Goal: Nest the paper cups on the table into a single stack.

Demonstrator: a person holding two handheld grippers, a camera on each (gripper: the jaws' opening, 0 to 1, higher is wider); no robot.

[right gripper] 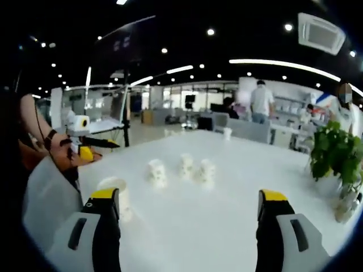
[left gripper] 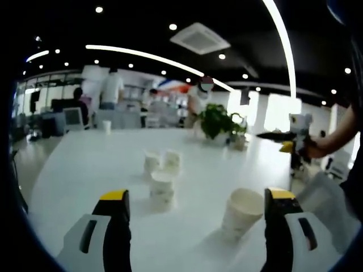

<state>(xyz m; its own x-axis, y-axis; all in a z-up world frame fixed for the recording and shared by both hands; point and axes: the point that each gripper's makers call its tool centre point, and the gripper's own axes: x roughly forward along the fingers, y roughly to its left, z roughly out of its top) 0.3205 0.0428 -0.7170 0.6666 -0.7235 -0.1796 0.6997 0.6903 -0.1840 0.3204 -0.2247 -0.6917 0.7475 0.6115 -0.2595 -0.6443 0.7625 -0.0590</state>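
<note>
Tools open; cups markings unreadable.

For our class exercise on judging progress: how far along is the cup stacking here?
Nothing looks done: in the left gripper view the nearest cup stands alone on the table, and three more cups stand separately behind it. Nothing is in hand: the left gripper and right gripper are both open and hold nothing. All the nesting is left.

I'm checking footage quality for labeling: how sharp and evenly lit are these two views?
Left gripper view: soft blur, the paper cups lack crisp edges; ceiling light strips bow from fisheye distortion. Right gripper view: similarly soft, the white table glares bright under a dark ceiling, cup prints unreadable.
</note>
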